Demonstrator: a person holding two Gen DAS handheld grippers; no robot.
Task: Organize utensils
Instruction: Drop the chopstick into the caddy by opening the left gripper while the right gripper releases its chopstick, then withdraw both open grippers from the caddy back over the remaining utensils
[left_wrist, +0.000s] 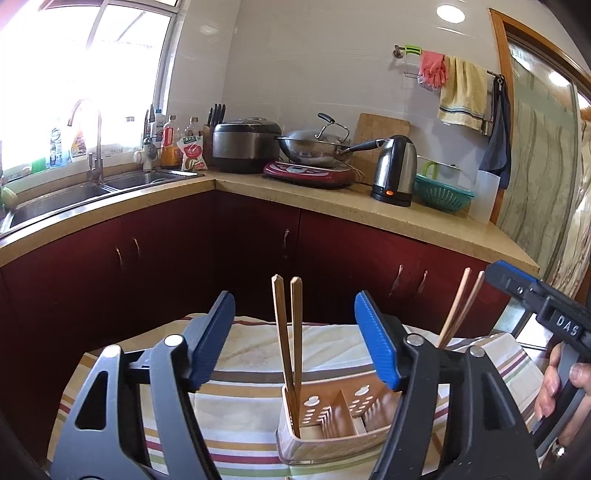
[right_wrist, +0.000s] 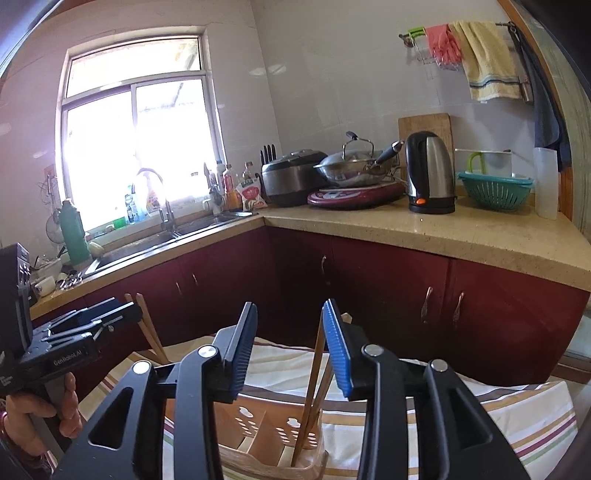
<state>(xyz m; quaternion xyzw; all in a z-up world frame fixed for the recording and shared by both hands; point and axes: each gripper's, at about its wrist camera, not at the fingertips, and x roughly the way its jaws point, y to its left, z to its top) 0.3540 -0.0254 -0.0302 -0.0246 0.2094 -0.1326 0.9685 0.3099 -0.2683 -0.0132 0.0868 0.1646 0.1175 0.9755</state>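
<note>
A tan utensil holder (left_wrist: 334, 417) with divided compartments stands on a striped cloth (left_wrist: 240, 402). One pair of wooden chopsticks (left_wrist: 290, 343) stands upright in its left end compartment. A second pair (left_wrist: 458, 310) leans out at its right end, its base hidden behind my left gripper's finger. My left gripper (left_wrist: 293, 341) is open above the holder, with the upright pair between its fingers, untouched. In the right wrist view, my right gripper (right_wrist: 290, 350) is open above the holder (right_wrist: 258, 424); the right pair of chopsticks (right_wrist: 314, 384) stands between its fingers, touching neither. The other pair (right_wrist: 147, 325) shows behind the left gripper's body.
Dark red cabinets (left_wrist: 258, 251) under a beige L-shaped counter (left_wrist: 369, 206) stand behind the table. On the counter are a sink (left_wrist: 55, 199), a rice cooker (left_wrist: 245, 146), a wok (left_wrist: 317, 146), a kettle (left_wrist: 395, 170) and a green colander (left_wrist: 441, 195).
</note>
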